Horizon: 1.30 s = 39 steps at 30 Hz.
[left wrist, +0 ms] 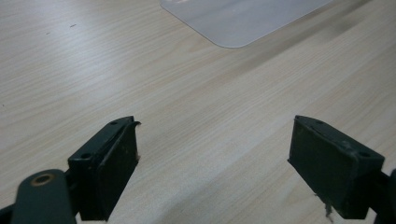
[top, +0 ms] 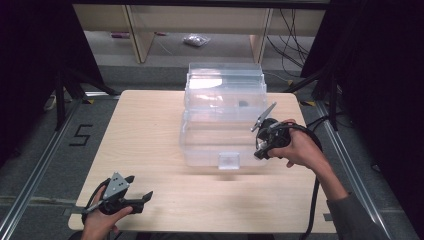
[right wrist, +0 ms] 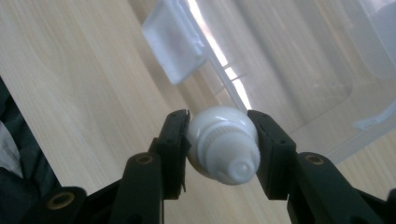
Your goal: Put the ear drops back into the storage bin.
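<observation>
at the near edge of the wooden table (top: 150, 145), the left gripper (top: 141, 200) is resting low over the front left corner, held by the person's left hand (top: 100, 220). in the left gripper view its jaws are standing wide apart with nothing between them, only bare wood grain, and a rounded corner of the clear plastic box (left wrist: 243, 21) is lying well ahead of them. a broad stretch of open tabletop is lying between this gripper and the box, and more bare wood is running along the whole left side.

farther in, on the right, the right hand (top: 300, 147) is holding the right gripper (top: 261, 150) just beside the near right corner of the clear plastic box (top: 225, 120). in the right gripper view the jaws are clenching a small white ribbed cap (right wrist: 224, 142), rounded on top, squeezed from both sides. just beyond the cap the box's rim and its front latch tab (right wrist: 175, 39) are showing, with the box's open inside past them.

the box is sitting at mid-table toward the far edge, its front latch (top: 229, 161) facing the person, leaving narrow strips of wood to its right and behind it.
</observation>
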Tool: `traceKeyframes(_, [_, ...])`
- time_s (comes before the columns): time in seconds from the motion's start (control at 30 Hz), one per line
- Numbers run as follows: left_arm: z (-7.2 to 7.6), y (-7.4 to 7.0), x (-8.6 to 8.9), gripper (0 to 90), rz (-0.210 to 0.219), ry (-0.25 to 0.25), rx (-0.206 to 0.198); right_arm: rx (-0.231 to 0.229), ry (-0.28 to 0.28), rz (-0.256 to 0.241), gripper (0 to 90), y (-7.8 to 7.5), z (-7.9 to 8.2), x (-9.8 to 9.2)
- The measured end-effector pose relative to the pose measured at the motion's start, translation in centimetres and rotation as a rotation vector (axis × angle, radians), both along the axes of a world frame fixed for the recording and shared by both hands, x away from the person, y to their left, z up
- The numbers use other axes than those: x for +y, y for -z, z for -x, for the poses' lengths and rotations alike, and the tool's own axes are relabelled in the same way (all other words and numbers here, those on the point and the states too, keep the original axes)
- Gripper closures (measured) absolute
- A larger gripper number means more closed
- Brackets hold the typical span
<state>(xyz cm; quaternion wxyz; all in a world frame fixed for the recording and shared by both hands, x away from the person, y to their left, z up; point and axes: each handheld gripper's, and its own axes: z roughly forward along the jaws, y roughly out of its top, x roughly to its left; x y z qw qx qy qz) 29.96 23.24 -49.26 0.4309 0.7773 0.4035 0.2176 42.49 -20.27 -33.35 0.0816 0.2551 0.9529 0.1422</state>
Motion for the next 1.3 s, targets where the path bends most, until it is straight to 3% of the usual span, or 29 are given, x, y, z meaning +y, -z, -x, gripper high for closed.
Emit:
traceKeyframes(0.57, [0.0,0.0,0.0,15.1,-0.001,0.0,0.001,0.024,0.089,0.003,60.1,0.4,-4.4,-1.0])
traceKeyframes(1.07, [0.0,0.0,0.0,15.1,-0.002,0.002,0.002,0.067,0.151,0.021,60.1,2.8,-7.6,-1.2])
traceKeyframes(1.3, [0.0,0.0,0.0,15.1,-0.002,0.004,0.001,0.087,0.161,0.054,60.1,4.0,-8.8,-0.9])
